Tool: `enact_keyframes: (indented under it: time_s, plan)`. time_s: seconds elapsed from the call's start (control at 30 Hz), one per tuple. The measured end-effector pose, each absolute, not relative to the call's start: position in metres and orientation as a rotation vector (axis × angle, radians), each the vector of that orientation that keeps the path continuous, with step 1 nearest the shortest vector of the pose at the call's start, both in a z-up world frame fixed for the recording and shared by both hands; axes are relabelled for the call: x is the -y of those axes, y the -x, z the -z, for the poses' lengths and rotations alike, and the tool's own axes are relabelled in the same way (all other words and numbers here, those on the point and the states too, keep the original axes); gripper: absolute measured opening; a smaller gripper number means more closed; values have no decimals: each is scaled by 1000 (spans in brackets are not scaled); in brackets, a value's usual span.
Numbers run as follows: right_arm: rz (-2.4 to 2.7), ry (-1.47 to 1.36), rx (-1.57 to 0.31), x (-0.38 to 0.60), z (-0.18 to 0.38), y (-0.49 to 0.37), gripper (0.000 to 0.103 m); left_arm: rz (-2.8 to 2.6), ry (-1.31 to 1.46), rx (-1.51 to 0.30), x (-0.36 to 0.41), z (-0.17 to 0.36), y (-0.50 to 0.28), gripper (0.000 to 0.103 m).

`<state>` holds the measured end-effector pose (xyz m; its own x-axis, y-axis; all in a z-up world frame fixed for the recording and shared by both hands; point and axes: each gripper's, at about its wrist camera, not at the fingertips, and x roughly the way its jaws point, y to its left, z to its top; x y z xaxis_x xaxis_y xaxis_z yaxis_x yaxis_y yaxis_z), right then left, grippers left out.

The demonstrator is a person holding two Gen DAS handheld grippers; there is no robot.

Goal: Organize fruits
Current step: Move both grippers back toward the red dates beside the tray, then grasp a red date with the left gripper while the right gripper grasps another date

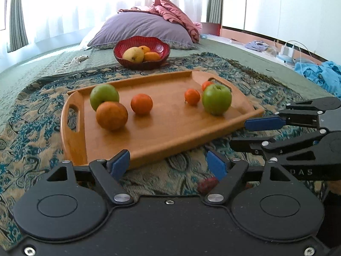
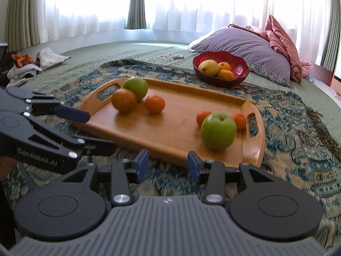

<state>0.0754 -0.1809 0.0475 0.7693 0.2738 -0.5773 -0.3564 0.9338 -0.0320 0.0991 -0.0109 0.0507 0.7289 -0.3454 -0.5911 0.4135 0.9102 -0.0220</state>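
Observation:
A wooden tray [image 1: 162, 132] [image 2: 170, 128] lies on a patterned blanket. It holds two green apples [image 1: 216, 99] [image 2: 218, 131] [image 1: 104, 96] [image 2: 136, 88], a large orange [image 1: 112, 115] [image 2: 124, 100] and three small tangerines [image 1: 141, 104] [image 2: 155, 104] [image 1: 192, 96] [image 1: 207, 84]. A red bowl [image 1: 162, 49] [image 2: 240, 68] behind the tray holds a mango and two oranges. My left gripper [image 1: 168, 166] [image 2: 93, 130] is open and empty before the tray's near edge. My right gripper [image 2: 168, 166] [image 1: 240, 133] is open and empty beside it.
A purple pillow [image 1: 145, 29] [image 2: 245, 42] and pink cloth lie behind the bowl. A small dark red object [image 1: 207, 184] lies on the blanket under my left gripper. Blue cloth [image 1: 321, 74] and chargers are at right. Clutter [image 2: 32, 64] lies at far left.

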Motion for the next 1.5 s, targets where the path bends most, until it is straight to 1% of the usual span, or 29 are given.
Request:
enact_keyframes:
  time_s: [0.53,0.57,0.67,0.73,0.8,0.9,1.03,1.2,1.33,1.47,1.5]
  plan:
    - [-393,174,-625,175,-29,-30,60,461,-92,-673,11,-38,-75,78]
    - [-394,172,-626,174,-29,-29,60,465,-89,-671,11,-38,-74,77]
    - [-397,168,-625,174,-26,-26,60,488,-69,-674,15,-38,-72,66]
    - [-402,166,-625,172,-25,-25,60,502,-48,-687,17,-36,-72,54]
    - [-409,164,-626,170,-24,-23,60,512,-36,-699,19,-35,-72,48]
    - [-416,175,-626,166,-22,-21,60,513,-35,-701,23,-33,-72,43]
    - [-423,176,-625,163,-19,-19,60,520,-31,-703,26,-32,-74,33]
    - [-427,162,-631,163,-16,-18,60,519,-11,-716,28,-30,-77,30]
    - [-431,144,-624,164,-16,-18,53,515,6,-720,28,-27,-78,29]
    - [-431,124,-616,163,-16,-19,43,512,36,-727,28,-26,-81,29]
    - [-432,120,-614,162,-15,-20,42,509,42,-726,27,-26,-82,29]
